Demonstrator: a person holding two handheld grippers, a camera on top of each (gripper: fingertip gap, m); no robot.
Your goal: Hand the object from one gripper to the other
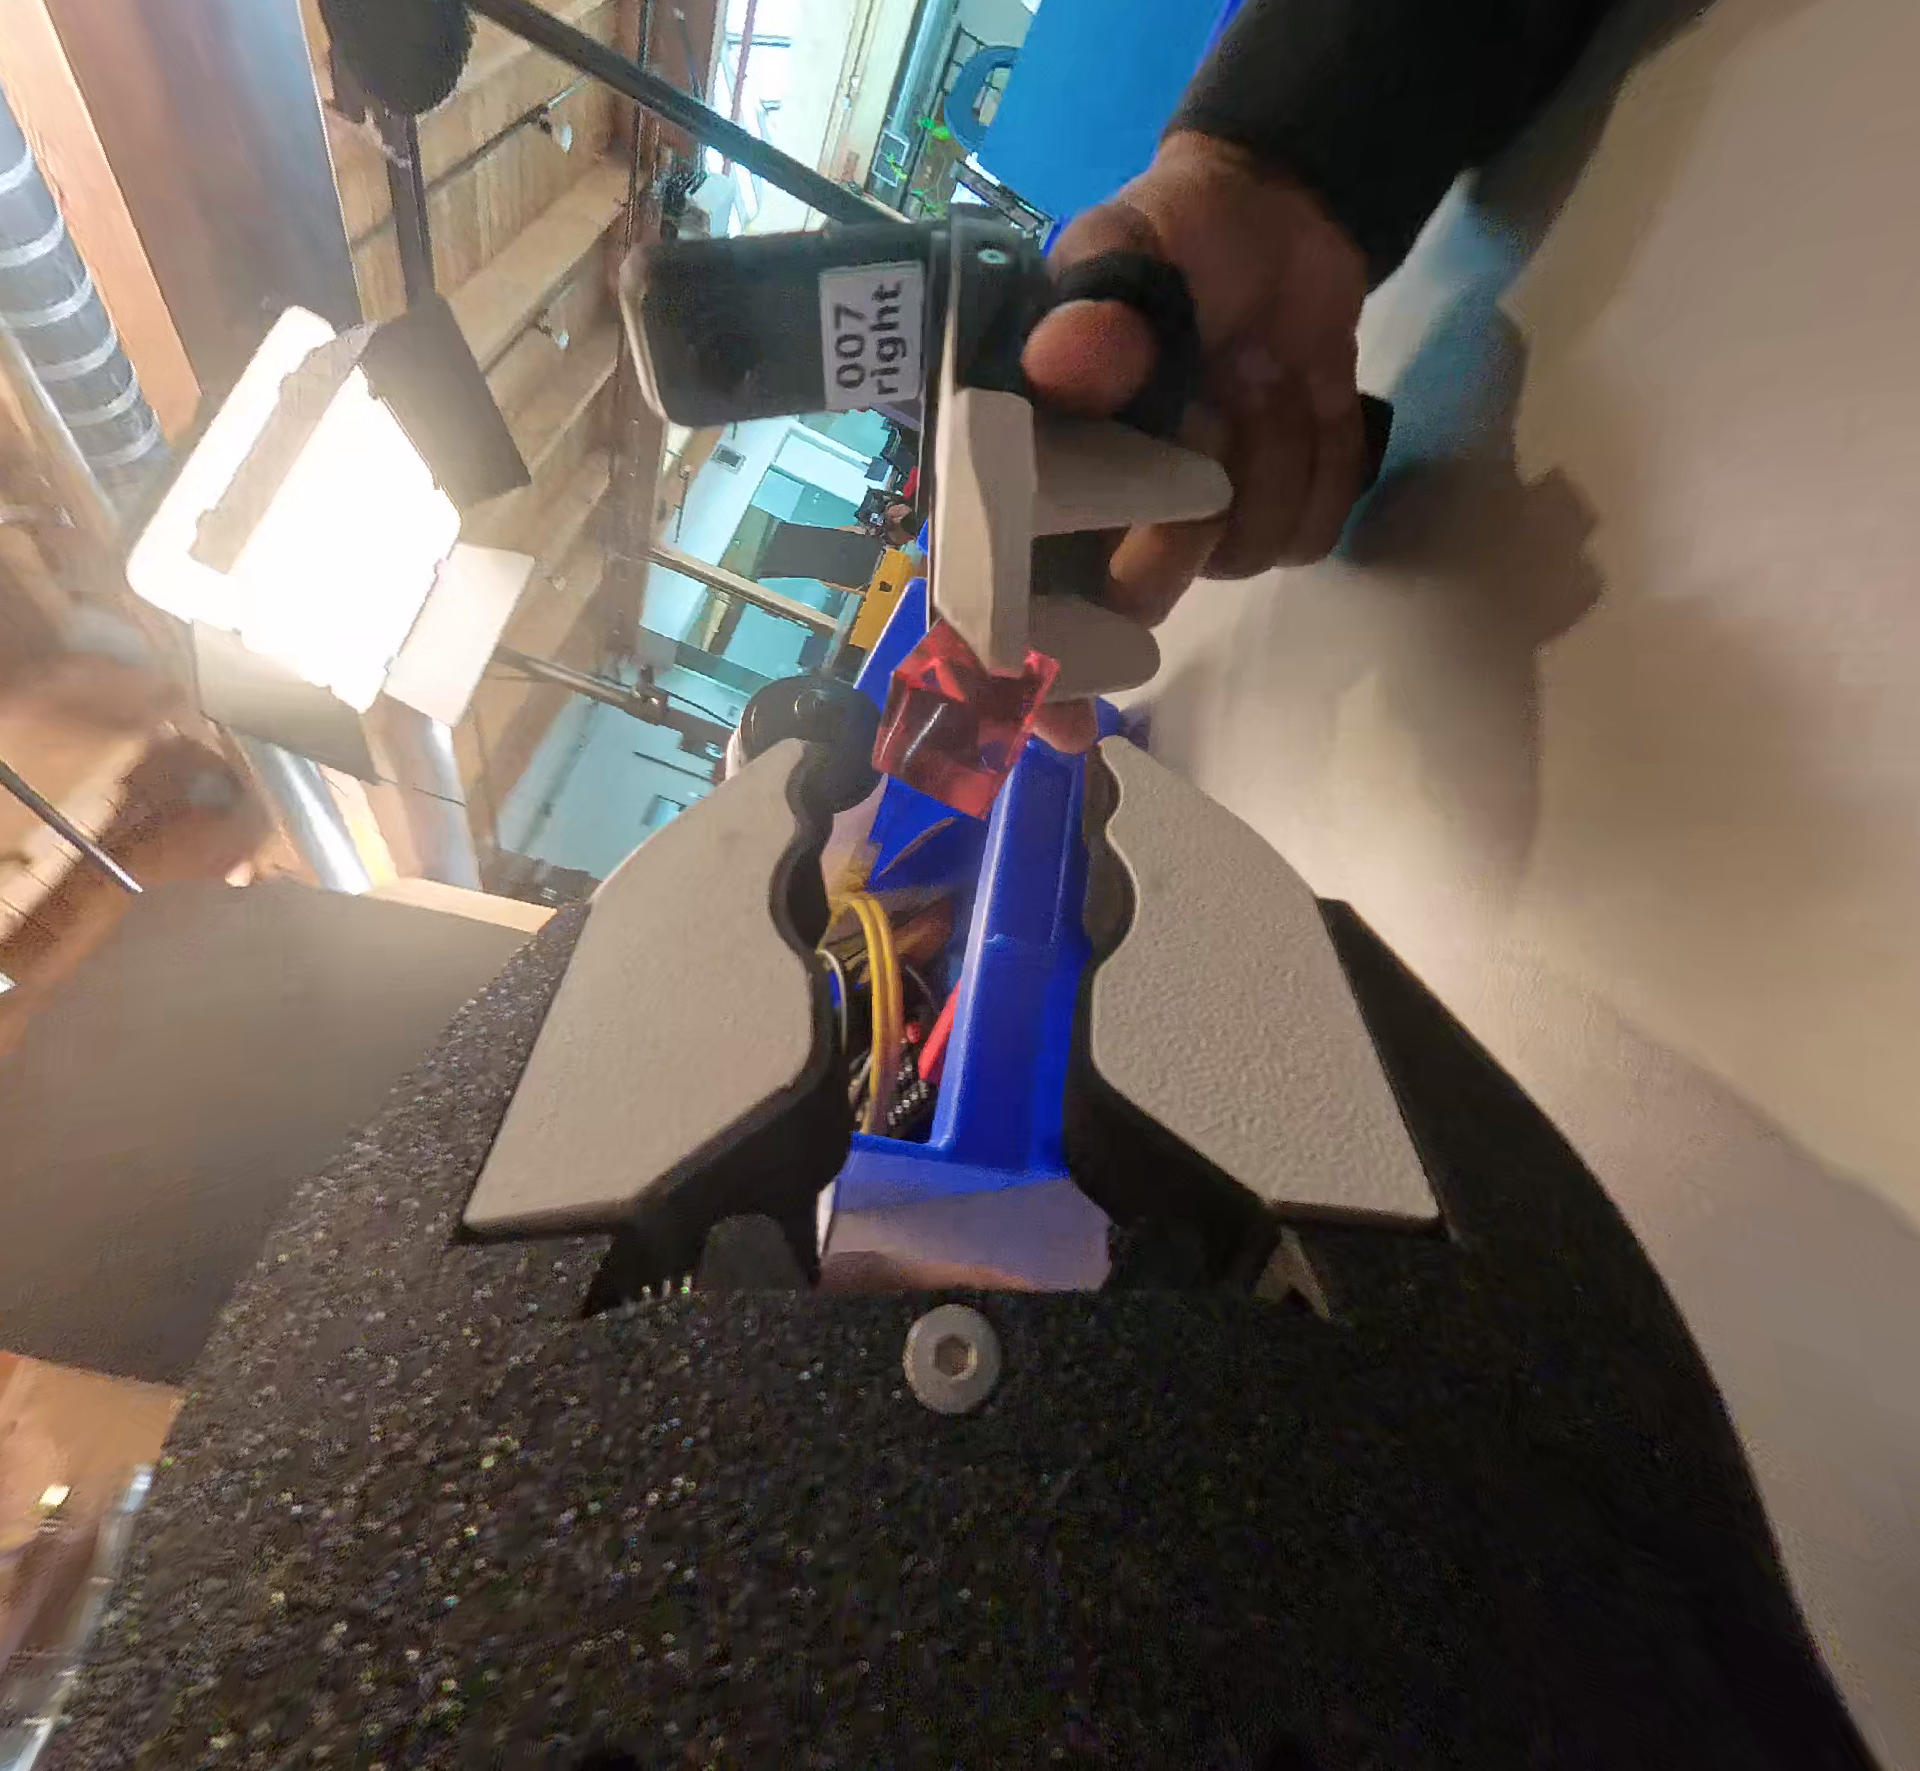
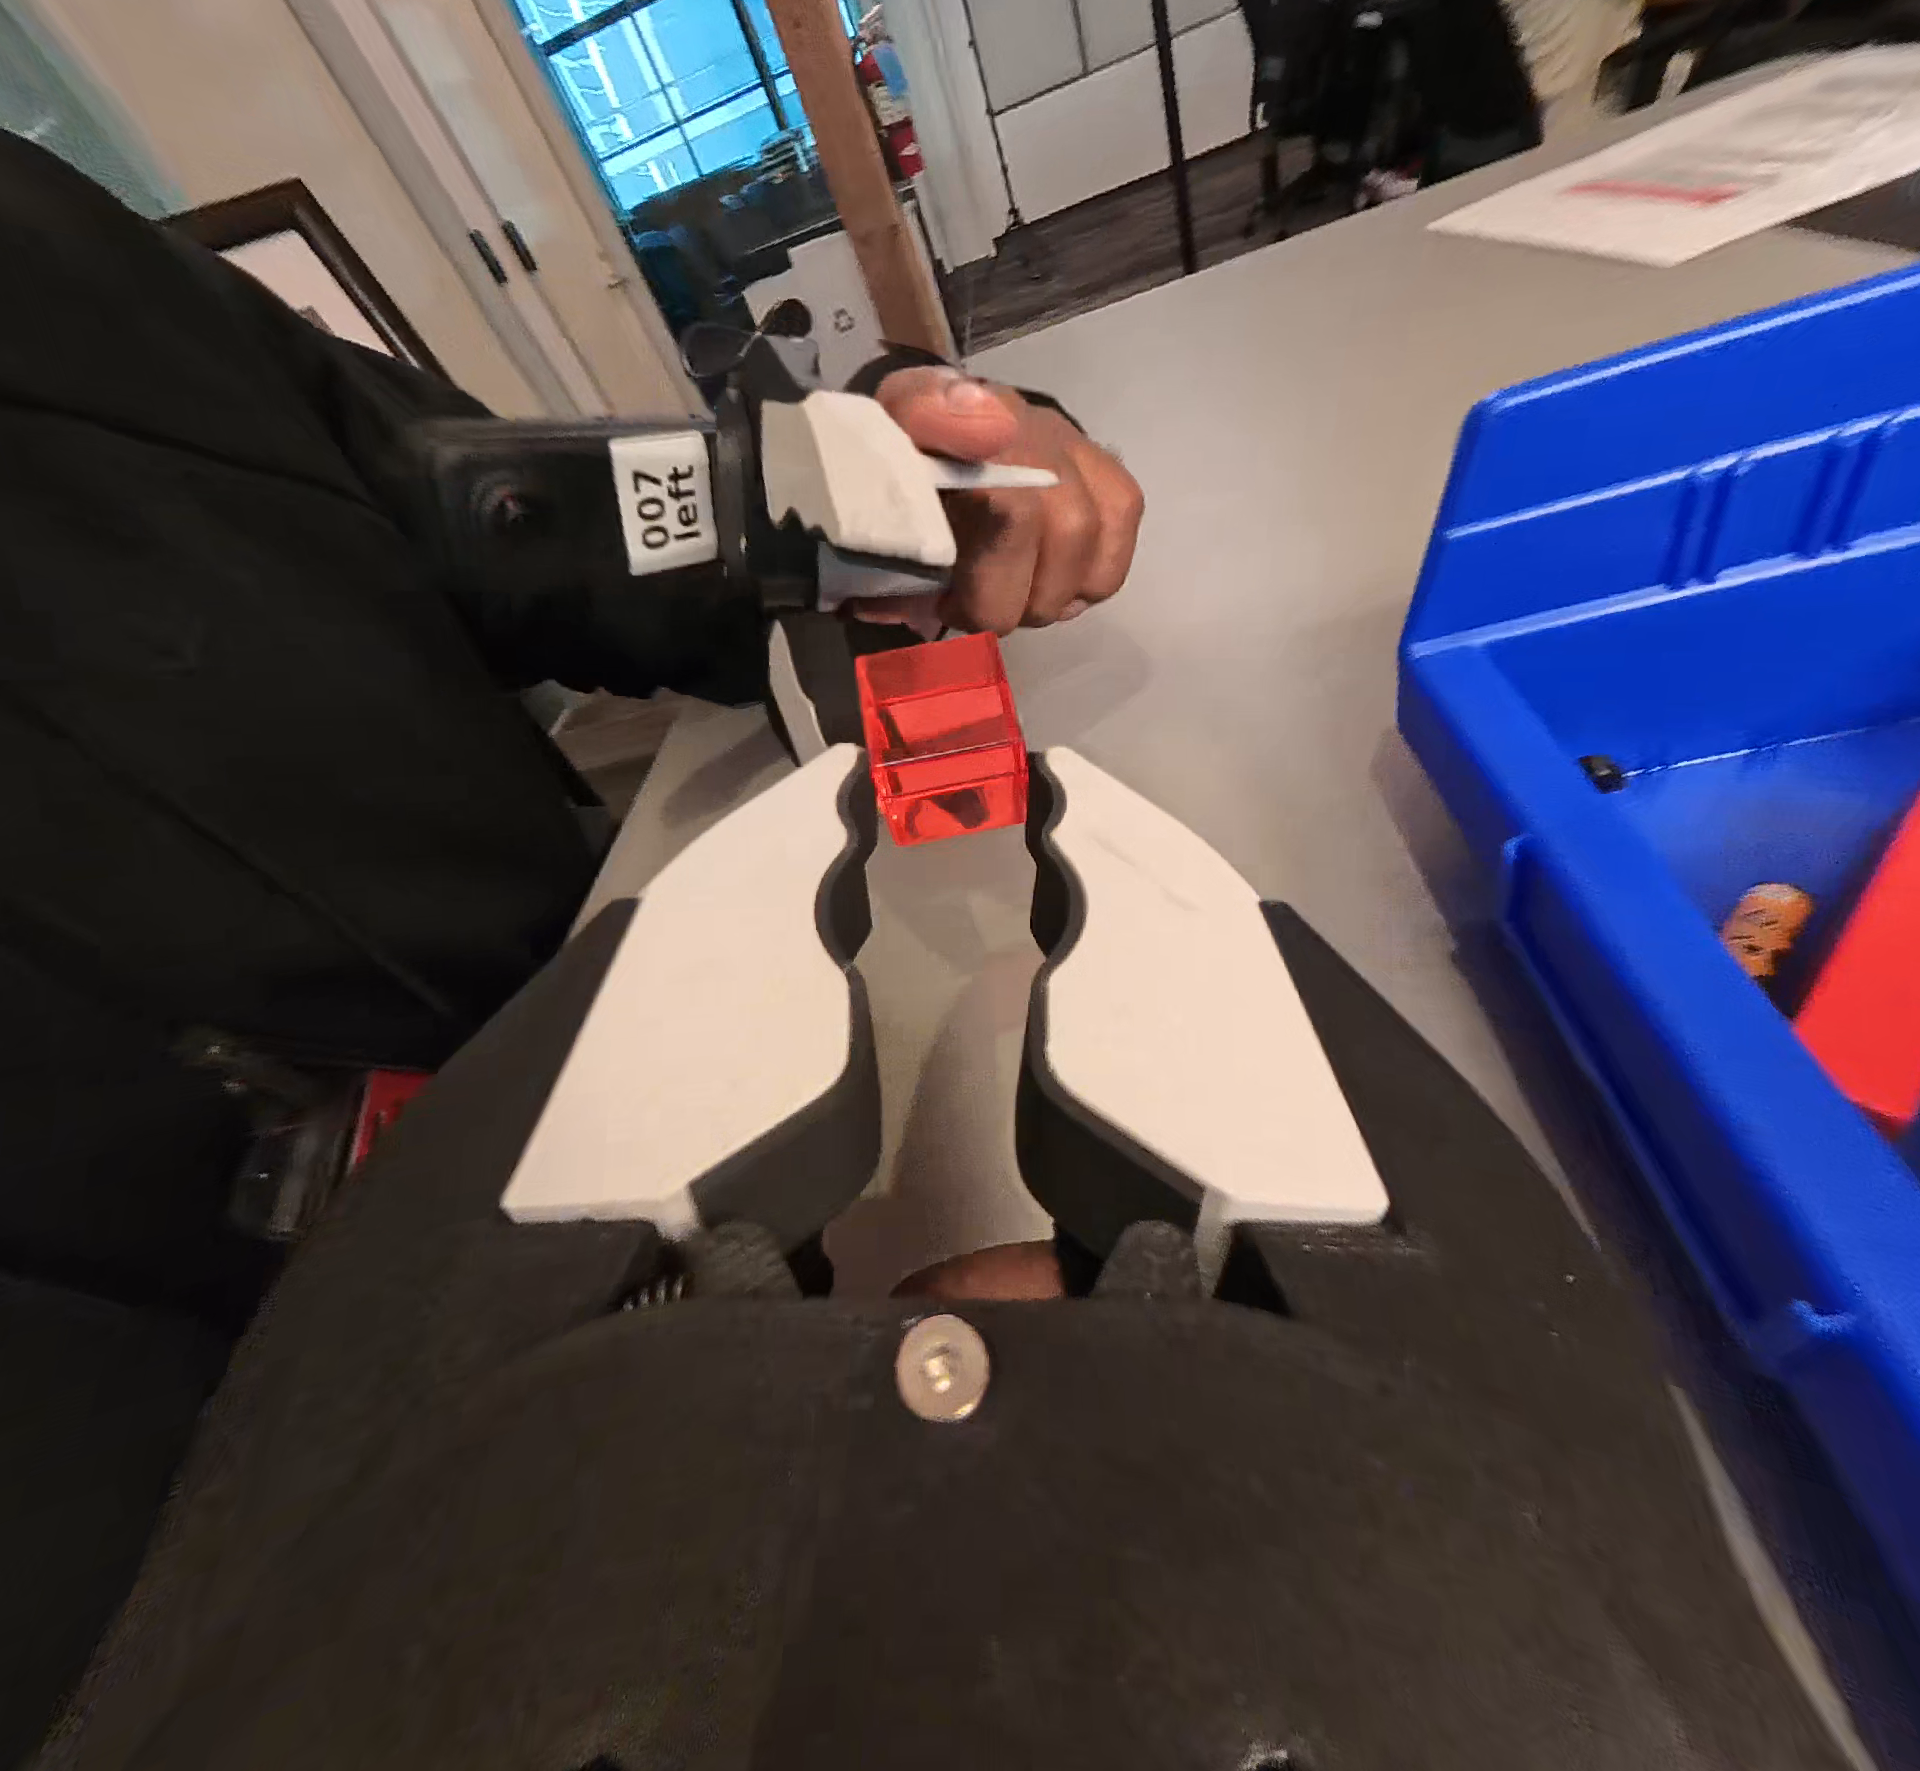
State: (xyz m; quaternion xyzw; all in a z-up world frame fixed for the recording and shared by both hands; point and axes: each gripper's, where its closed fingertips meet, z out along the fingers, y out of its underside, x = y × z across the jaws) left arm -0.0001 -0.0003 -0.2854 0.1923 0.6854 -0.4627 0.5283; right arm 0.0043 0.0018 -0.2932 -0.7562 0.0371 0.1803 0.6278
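A pale grey table [image 2: 1299, 433] fills the near part of the room, with a glazed window and a wooden post behind it and a sheet of paper [image 2: 1704, 163] lying at its far edge. A blue plastic bin [image 2: 1621, 641] sits on the table to the right, with yellow wire [image 1: 883, 973] and other odds and ends inside.

Over the table the two grippers meet tip to tip. The right gripper [image 2: 945, 771] has its grey fingers pressed in against a translucent red cube [image 2: 945, 750], pinching it right at the fingertips, held clear above the tabletop. In the left wrist view the cube [image 1: 961, 734] sits just beyond the left gripper [image 1: 951, 765], whose fingers stand spread with a gap wider than the cube; I cannot tell whether either fingertip touches it. A hand [image 1: 1226, 391] in a black sleeve grips the right tool's handle; another hand [image 2: 1029, 516] holds the left one.
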